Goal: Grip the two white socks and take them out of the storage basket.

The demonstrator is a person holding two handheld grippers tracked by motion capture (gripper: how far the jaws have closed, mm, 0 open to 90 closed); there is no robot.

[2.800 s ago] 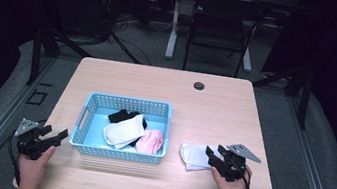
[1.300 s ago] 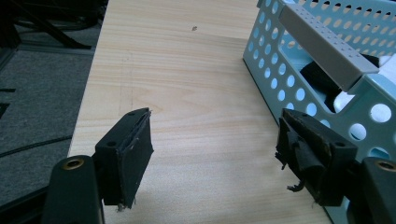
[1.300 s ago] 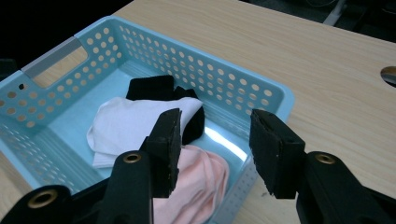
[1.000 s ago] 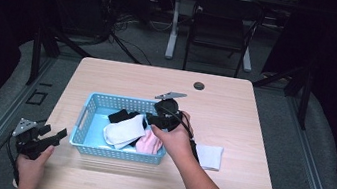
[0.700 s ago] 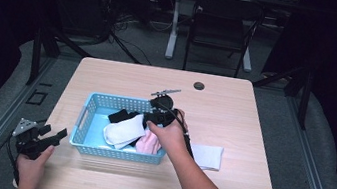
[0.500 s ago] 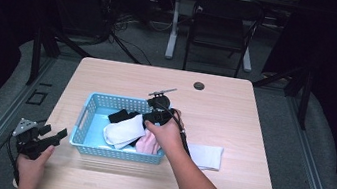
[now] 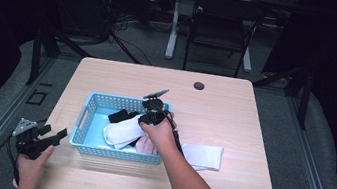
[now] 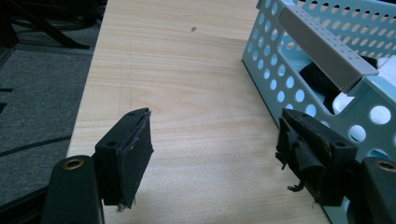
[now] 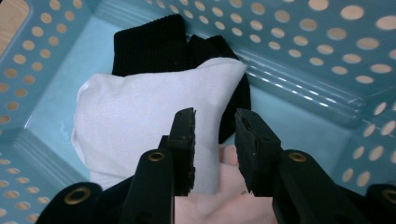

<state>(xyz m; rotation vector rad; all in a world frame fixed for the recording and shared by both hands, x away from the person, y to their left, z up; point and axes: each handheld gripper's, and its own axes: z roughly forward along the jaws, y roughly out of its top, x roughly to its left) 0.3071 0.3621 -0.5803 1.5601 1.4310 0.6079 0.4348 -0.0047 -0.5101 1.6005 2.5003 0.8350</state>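
Wooden table [image 7: 235, 109]: blue basket [image 7: 87, 112] holds white sock [image 9: 135, 116], black sock [image 9: 154, 46]; right claw [image 9: 215, 122] narrowly parted above; left claw [image 8: 215, 140] wide open.

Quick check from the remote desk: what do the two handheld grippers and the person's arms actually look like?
Both grippers are black. The left gripper has worn, frayed pads, a grey three-cornered plate and a trailing black cable. The right gripper has black jaws with brass-coloured rivets and the same grey plate. The forearms are bare, with no sleeves in view.

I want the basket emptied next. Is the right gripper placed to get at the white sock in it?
Probably yes. The right gripper hangs inside the blue basket, jaws slightly apart right over the white sock, which lies on top of the black sock with nothing covering it.
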